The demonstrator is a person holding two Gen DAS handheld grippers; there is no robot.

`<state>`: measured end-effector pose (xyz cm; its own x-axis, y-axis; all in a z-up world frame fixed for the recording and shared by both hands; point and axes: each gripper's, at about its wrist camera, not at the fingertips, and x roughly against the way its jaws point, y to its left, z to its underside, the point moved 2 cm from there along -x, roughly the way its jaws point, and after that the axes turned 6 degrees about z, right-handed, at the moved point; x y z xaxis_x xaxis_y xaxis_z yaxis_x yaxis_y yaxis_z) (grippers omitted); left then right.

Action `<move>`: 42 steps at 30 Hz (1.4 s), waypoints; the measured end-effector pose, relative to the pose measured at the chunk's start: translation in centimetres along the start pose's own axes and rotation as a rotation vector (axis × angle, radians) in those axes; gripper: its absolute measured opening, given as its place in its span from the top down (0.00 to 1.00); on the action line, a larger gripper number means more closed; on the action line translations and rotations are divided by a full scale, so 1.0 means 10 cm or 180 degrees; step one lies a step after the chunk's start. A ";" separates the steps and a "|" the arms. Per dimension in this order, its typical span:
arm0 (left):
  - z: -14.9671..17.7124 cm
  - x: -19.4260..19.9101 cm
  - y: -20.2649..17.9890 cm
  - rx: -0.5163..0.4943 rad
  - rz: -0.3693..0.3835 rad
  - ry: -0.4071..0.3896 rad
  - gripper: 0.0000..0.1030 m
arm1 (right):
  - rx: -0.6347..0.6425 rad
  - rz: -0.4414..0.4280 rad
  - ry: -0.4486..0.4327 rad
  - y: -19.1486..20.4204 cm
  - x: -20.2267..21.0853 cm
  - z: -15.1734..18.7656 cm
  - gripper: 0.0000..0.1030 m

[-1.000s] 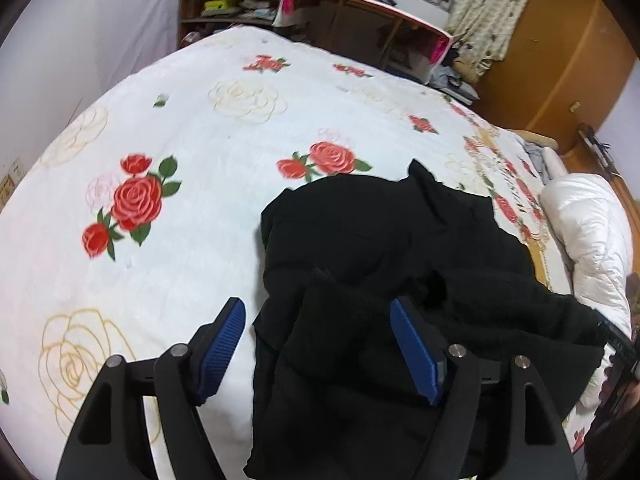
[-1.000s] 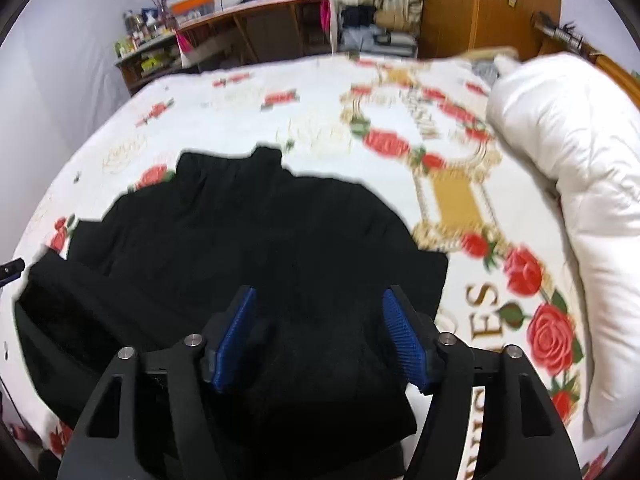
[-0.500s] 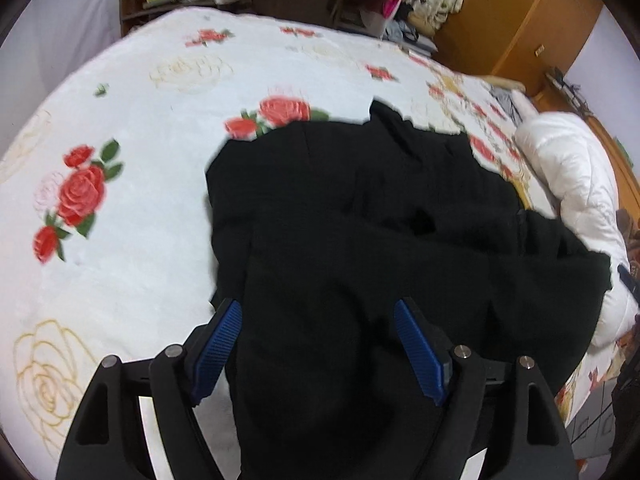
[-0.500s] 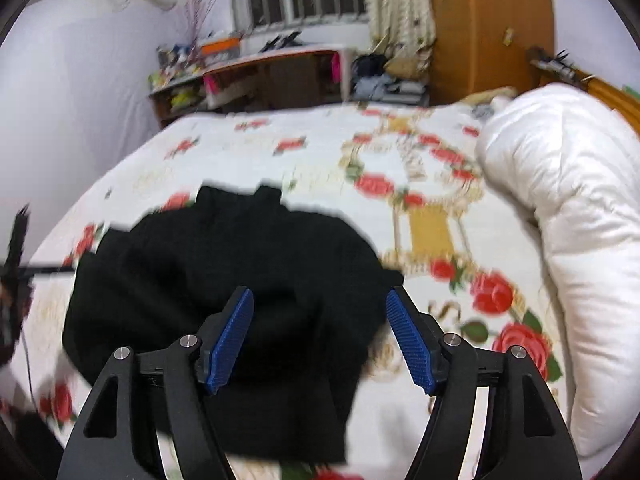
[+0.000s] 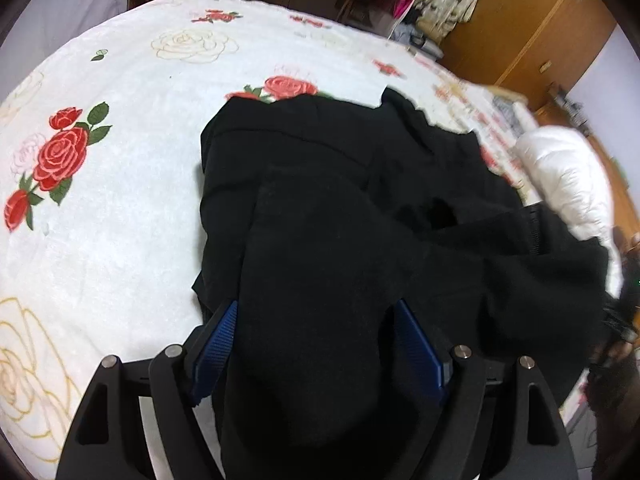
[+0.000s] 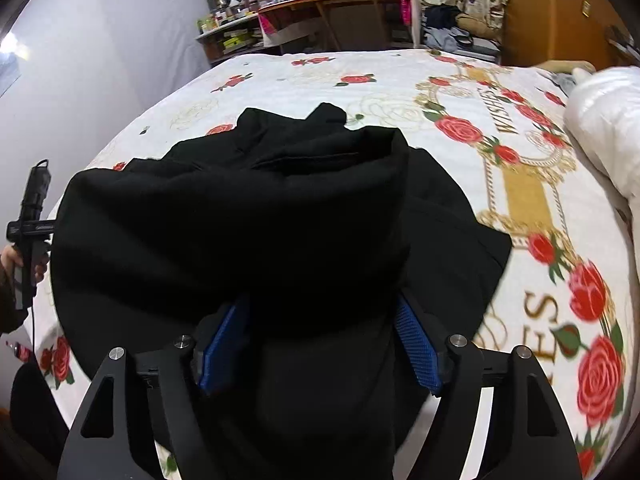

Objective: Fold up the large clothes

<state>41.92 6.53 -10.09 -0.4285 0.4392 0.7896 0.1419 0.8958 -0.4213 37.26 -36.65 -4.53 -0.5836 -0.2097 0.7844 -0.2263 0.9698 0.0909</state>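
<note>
Letting go now: left gripper (image 5: 314, 344) spread, right gripper (image 6: 320, 340) jaws just been opening, black garment (image 5: 360, 220) bunched between both, unpinched. Fold probably slumping crooked on bed (image 5: 120, 200).

One black garment (image 5: 340, 208) — one rose-print bedspread (image 5: 132, 92); two tools; one white duvet (image 6: 604, 128); one desk (image 6: 340, 12).

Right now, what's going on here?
A person is folding a black garment on a bed with a rose-print cover, using a handheld gripper in each hand. The left gripper and right gripper each have black cloth lying between wide jaws; the right jaws have just been opening. The pads do not look clamped on it. The garment lies bunched, partly folded over itself. A white duvet sits to the right.
</note>
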 end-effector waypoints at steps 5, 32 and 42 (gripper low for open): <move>-0.07 -0.05 -0.02 -0.0173 0.0059 0.0021 0.19 | -0.0124 -0.0142 0.0102 -0.03 -0.21 -0.07 0.28; -0.28 0.43 -0.28 -0.0313 -0.0494 -0.0169 0.74 | -0.0251 0.0307 -0.0218 -0.08 0.31 -0.28 0.95; -0.60 -0.06 -0.31 -0.0411 -0.0928 0.0010 0.72 | -0.0411 0.0729 0.0128 -0.32 0.00 -0.31 0.91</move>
<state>47.05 3.91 -6.56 -0.4650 0.1627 0.8702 0.1256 0.9851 -0.1171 40.37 -39.34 -2.92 -0.5762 0.0195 0.8170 0.0109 0.9998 -0.0162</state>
